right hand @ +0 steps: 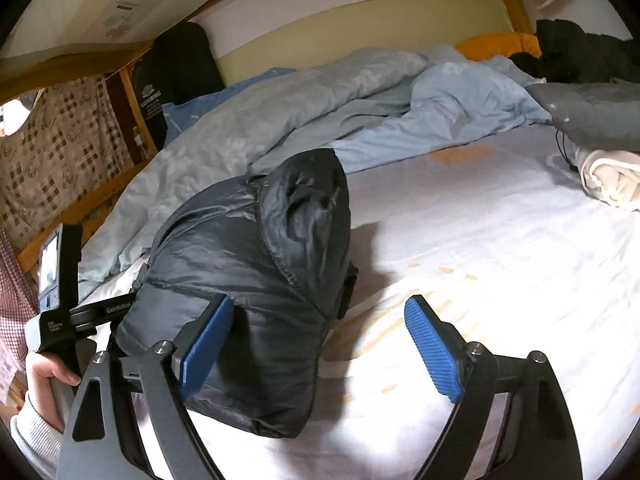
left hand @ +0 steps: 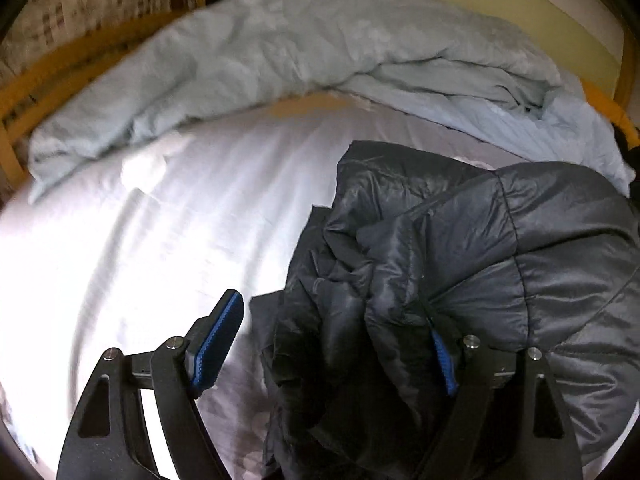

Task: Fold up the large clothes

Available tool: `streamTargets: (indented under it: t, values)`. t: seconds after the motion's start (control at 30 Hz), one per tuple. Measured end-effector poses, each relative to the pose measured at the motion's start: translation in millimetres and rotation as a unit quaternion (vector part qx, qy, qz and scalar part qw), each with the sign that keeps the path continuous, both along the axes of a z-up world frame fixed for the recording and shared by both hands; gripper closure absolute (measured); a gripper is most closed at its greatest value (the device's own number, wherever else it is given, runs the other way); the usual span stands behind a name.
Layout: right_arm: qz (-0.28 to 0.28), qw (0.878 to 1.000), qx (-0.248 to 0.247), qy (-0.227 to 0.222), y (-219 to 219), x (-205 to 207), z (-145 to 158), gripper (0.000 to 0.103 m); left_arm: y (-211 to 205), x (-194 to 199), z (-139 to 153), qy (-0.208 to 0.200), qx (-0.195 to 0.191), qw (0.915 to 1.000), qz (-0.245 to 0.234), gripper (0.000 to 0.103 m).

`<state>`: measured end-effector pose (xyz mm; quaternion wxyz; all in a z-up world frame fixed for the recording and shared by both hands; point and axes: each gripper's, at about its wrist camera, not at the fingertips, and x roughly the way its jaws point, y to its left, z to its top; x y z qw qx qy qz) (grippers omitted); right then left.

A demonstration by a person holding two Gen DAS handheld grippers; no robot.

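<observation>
Judging the dark grey quilted puffer jacket (right hand: 256, 280) bundled on the white bedsheet (right hand: 500, 248) to be light, springy and slippery, I'd pinch a stitched seam, since my left gripper (left hand: 336, 344) and right gripper (right hand: 320, 344) both gape, gripping nothing.

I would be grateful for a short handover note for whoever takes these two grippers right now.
Left gripper: open, jaws astride a bunched fold of the dark quilted puffer jacket, not clamped.
Right gripper: open, left pad beside the jacket, holding nothing.
The jacket lies in a compact bundle on the white bedsheet, in front of the crumpled pale blue duvet.
Done: folded into a bundle.
Left: tidy the fold if needed.
</observation>
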<state>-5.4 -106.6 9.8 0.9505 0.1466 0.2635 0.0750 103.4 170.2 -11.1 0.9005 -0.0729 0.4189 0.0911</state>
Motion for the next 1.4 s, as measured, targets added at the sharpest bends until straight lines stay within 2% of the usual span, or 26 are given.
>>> streamTargets:
  t: [0.07, 0.13, 0.17, 0.2, 0.23, 0.27, 0.33, 0.47, 0.53, 0.67, 0.73, 0.8, 0.83, 0.87, 0.9, 0.93, 0.97, 1.03, 1.1, 1.17, 1.4]
  values:
    - [0.002, 1.000, 0.002, 0.003, -1.7, 2.0, -1.8, 0.014, 0.0, -0.8, 3.3, 0.000, -0.005, 1.0000, -0.004, 0.022]
    - [0.002, 1.000, -0.005, 0.004, -2.0, 1.3, -1.8, 0.014, 4.9, -4.6, 10.2, -0.005, -0.035, 0.9989, -0.030, 0.022]
    - [0.002, 1.000, -0.011, 0.002, -1.3, 0.2, -1.0, 0.014, 12.0, -6.0, 14.1, -0.005, -0.068, 0.9967, -0.043, 0.022]
    - [0.006, 1.000, -0.022, -0.003, -1.0, -1.2, 0.8, 0.014, 22.1, -7.9, 15.9, -0.002, -0.119, 0.9914, -0.055, 0.021]
    - [0.007, 0.999, -0.031, -0.008, 0.0, -2.7, 3.3, 0.014, 33.1, -10.6, 15.0, 0.002, -0.175, 0.9825, -0.064, 0.021]
    - [0.007, 0.999, -0.038, -0.013, 0.0, -3.7, 5.9, 0.014, 41.8, -13.6, 12.3, 0.007, -0.215, 0.9742, -0.067, 0.020]
    - [0.003, 0.998, -0.049, -0.026, -1.6, -6.6, 12.3, 0.014, 48.2, -19.2, 6.7, 0.015, -0.241, 0.9686, -0.059, 0.015]
    - [0.003, 0.999, -0.024, -0.026, -5.5, -9.5, 17.0, 0.014, 32.8, -21.5, -9.5, 0.053, -0.223, 0.9693, -0.089, 0.000]
    - [0.011, 1.000, -0.011, -0.017, -5.0, -8.0, 15.2, 0.014, 28.2, -20.7, -22.8, 0.072, -0.228, 0.9660, -0.098, 0.000]
    - [0.020, 1.000, -0.013, 0.014, 5.6, 2.4, 4.4, 0.014, 16.1, -25.0, -20.6, 0.074, -0.206, 0.9704, -0.102, 0.000]
    - [0.036, 0.999, -0.007, 0.026, 11.2, 6.3, -3.6, 0.014, 11.3, -24.9, -20.8, 0.075, -0.212, 0.9673, -0.116, 0.007]
    - [0.044, 0.998, 0.002, 0.050, 14.1, 13.4, -14.4, 0.012, 11.6, -25.4, -19.5, 0.075, -0.247, 0.9583, -0.123, 0.034]
    - [0.048, 0.996, 0.015, 0.070, 13.7, 19.4, -22.1, 0.011, 12.4, -27.1, -18.1, 0.070, -0.266, 0.9535, -0.123, 0.039]
    - [0.056, 0.993, 0.046, 0.093, 10.4, 25.7, -31.7, 0.011, 11.2, -29.3, -15.7, 0.064, -0.268, 0.9538, -0.119, 0.045]
    - [0.062, 0.990, 0.074, 0.107, 7.1, 29.4, -38.3, 0.012, 8.8, -28.9, -12.9, 0.058, -0.257, 0.9574, -0.117, 0.047]
    - [0.071, 0.985, 0.107, 0.117, 2.6, 32.5, -44.7, 0.026, 1.4, -30.6, -5.8, 0.053, -0.227, 0.9652, -0.119, 0.047]
    - [0.088, 0.981, 0.129, 0.113, 0.4, 32.6, -46.4, 0.034, -7.6, -33.1, 4.5, 0.043, -0.186, 0.9738, -0.123, 0.049]
    - [0.087, 0.986, 0.098, 0.101, 5.5, 28.8, -40.4, 0.043, -21.7, -41.0, 20.8, 0.014, -0.135, 0.9812, -0.137, 0.054]
    - [0.084, 0.990, 0.075, 0.089, 9.8, 24.6, -33.6, 0.049, -31.9, -46.6, 31.9, -0.009, -0.117, 0.9828, -0.142, 0.058]
    - [0.080, 0.990, 0.080, 0.086, 7.6, 22.8, -28.4, 0.053, -41.1, -51.8, 42.4, -0.030, -0.107, 0.9827, -0.148, 0.059]
    - [0.089, 0.992, 0.057, 0.063, -14.4, 17.4, 11.3, 0.053, -64.6, -73.3, 62.0, -0.078, -0.082, 0.9790, -0.170, 0.058]
